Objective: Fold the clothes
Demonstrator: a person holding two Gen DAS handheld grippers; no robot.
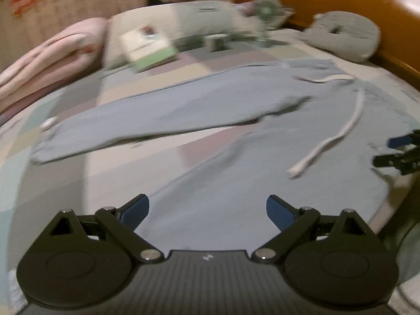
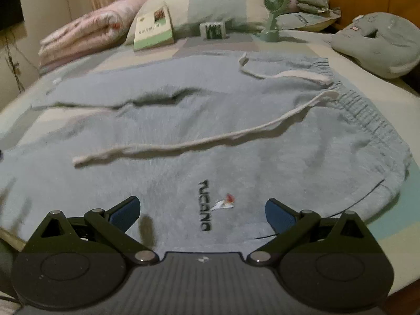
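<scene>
Currently the grey sweatpants (image 2: 210, 120) lie spread flat on the bed (image 2: 388, 97), long axis running left to right: waistband (image 2: 367, 110) to the right, legs trailing left, one leg angled toward the far left edge. Both tools sit at the near edge, directly over the fabric. The right gripper (image 2: 202, 211) is spread wide and empty above the hip area near the logo; the left gripper (image 1: 207, 210) is likewise wide and empty over the near leg. Judgement: right tool is nearer the waistband, left nearer the cuffs.
</scene>
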